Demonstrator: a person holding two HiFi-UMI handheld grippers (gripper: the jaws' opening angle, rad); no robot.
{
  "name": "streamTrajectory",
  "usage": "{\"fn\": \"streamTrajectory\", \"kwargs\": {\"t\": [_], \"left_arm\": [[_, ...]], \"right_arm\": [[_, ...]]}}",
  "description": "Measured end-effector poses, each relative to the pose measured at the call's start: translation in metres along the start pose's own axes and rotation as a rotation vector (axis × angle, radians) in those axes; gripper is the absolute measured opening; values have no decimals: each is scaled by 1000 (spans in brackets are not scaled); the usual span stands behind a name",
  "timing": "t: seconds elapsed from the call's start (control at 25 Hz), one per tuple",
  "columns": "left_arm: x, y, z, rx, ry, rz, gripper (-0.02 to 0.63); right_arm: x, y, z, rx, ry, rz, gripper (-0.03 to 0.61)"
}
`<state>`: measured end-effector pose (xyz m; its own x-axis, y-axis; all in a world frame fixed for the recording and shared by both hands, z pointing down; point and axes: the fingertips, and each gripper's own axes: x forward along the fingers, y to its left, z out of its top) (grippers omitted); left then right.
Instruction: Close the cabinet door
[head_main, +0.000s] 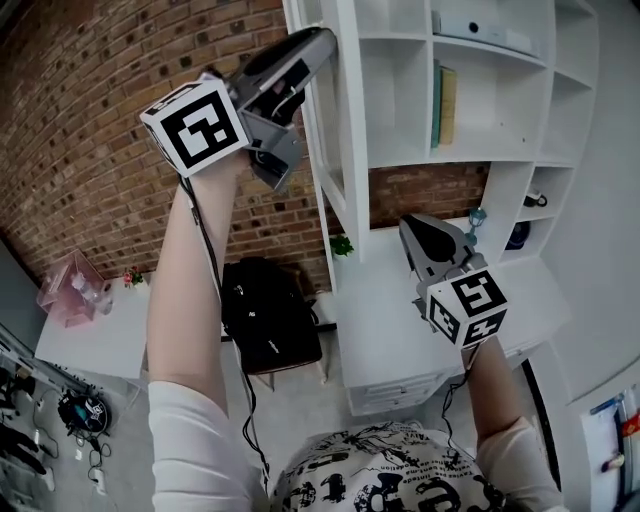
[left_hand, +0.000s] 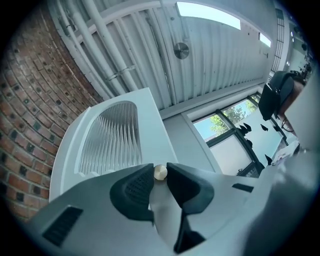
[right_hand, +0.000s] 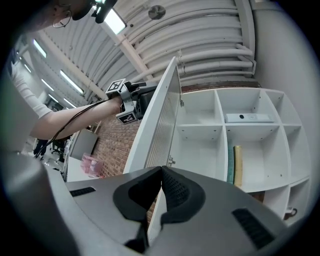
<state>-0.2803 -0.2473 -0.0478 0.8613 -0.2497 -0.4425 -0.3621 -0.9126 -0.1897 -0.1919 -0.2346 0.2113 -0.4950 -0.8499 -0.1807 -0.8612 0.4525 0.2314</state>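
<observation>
The cabinet door (head_main: 350, 120) stands swung wide open, its edge turned toward the head view, at the left side of the white cabinet (head_main: 500, 150). The left gripper (head_main: 318, 45) is raised high against the door. In its own view its jaws are clamped on a small round brass-coloured knob (left_hand: 160, 172), one jaw on each side, next to the door's ribbed glass panel (left_hand: 112, 135). The right gripper (head_main: 425, 235) hangs lower and to the right, over the white desk (head_main: 400, 340). Its jaws are pressed together with nothing between them, and they point up at the door's inner face (right_hand: 157, 125).

Inside the open shelves, two upright books (head_main: 443, 105) stand in a middle compartment, with a flat white box (head_main: 480, 28) on the shelf above. A brick wall (head_main: 90, 130) runs behind the door on the left. Below the door are a small green plant (head_main: 342, 245) and a black backpack (head_main: 268, 310) on a chair. Far left, a pink box (head_main: 70, 290) sits on a white table (head_main: 100, 340).
</observation>
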Motion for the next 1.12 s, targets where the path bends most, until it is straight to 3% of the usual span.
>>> {"fn": "streamTrajectory", "kwargs": {"t": [0.2,0.28,0.48,0.56,0.8,1.12], "left_arm": [[67,-9,-40,20,-5,35,95],[87,-15,-48,66,-7,37,95],[112,-11,-56,108,-21,143,97],[128,-14,-62,137,-6,140,97],[180,-16,-91,226,73,202,91],[240,2,-124,313,117,302,87]], "right_arm": [[-11,-89,-22,-66,-19,58,14],[-10,-113,-27,-58,-28,88,15],[0,-147,-36,-50,-34,146,14],[2,-161,-39,-27,-32,157,14],[-1,-208,-50,15,-9,160,15],[-10,-277,-63,19,-4,150,15]]}}
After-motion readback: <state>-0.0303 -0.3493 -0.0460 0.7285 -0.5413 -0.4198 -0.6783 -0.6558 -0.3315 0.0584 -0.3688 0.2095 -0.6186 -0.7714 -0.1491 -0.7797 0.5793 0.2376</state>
